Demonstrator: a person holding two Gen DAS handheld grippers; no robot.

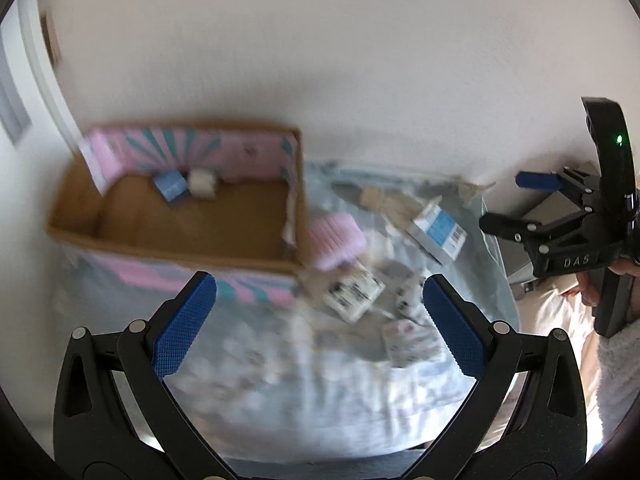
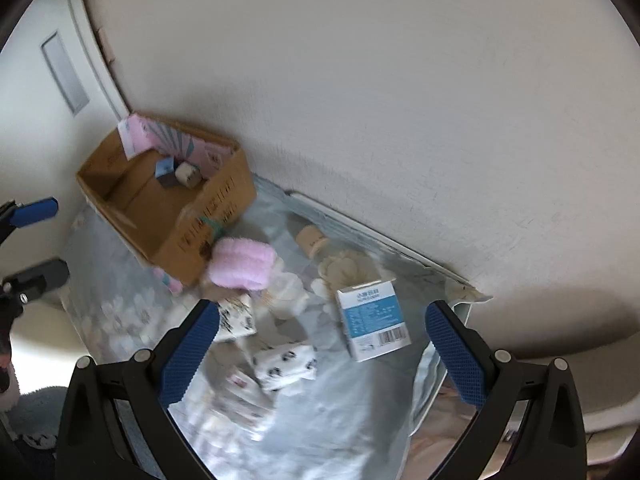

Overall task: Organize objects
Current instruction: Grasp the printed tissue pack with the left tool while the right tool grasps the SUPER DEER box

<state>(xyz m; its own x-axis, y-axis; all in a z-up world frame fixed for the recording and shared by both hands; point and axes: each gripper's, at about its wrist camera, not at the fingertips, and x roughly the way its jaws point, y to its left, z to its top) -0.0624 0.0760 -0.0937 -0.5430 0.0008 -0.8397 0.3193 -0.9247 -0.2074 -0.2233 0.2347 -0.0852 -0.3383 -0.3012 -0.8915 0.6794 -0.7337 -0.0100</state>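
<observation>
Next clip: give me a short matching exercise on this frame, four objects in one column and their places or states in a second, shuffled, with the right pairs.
Things:
1. small blue box
2. pink fuzzy roll
3. blue-and-white carton
4. right gripper

Places or states:
A. open, nothing between its pads
B. inside the cardboard box, near its far wall
C. lying on the pale cloth, barcode showing
D. outside the cardboard box, against its near corner

Pairs: 1-B, 2-D, 3-C, 4-A
</observation>
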